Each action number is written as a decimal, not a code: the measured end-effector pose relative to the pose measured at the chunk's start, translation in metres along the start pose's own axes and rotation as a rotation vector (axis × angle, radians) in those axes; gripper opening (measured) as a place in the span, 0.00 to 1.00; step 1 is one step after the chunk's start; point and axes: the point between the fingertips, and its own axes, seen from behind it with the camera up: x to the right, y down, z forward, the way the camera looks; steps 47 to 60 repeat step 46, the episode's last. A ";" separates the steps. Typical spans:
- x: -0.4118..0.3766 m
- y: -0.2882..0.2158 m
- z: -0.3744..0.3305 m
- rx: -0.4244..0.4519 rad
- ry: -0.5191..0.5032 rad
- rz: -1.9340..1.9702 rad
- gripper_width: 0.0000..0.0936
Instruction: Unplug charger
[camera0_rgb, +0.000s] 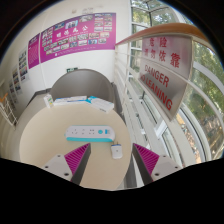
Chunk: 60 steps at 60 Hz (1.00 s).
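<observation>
1. Lying flat on the round pale desk (45, 140): a white power strip (90, 131), just ahead of the fingers, long axis running crosswise to them, sockets facing up.
2. Sitting close by the strip's near right end, just ahead of the right finger: a small white charger (117, 151); too small to tell whether plugged in or resting apart from the strip.
3. Hovering low over the desk: the gripper (111, 160), fingers spread wide apart, magenta pads (78, 158) facing inward, holding nothing, touching nothing.
4. Lying bare between the pads and out to the left of the strip: open desk surface, giving free room up to the curved edge.
5. Standing beyond the strip, past the far edge of the desk: a grey seat back or chair (82, 90), with something light blue on top of it.
6. Rising close along the right side of the desk: a glass wall (170, 120) with a white frame, carrying a red-lettered sign (160, 75) with the word "DANGER" legible.
7. Hanging on the far wall beyond the chair: magenta posters (75, 35) in a row.
</observation>
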 end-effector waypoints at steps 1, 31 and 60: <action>-0.002 -0.002 -0.007 0.004 0.004 -0.001 0.92; -0.105 0.020 -0.235 0.100 0.095 -0.001 0.91; -0.118 0.034 -0.284 0.117 0.130 -0.030 0.92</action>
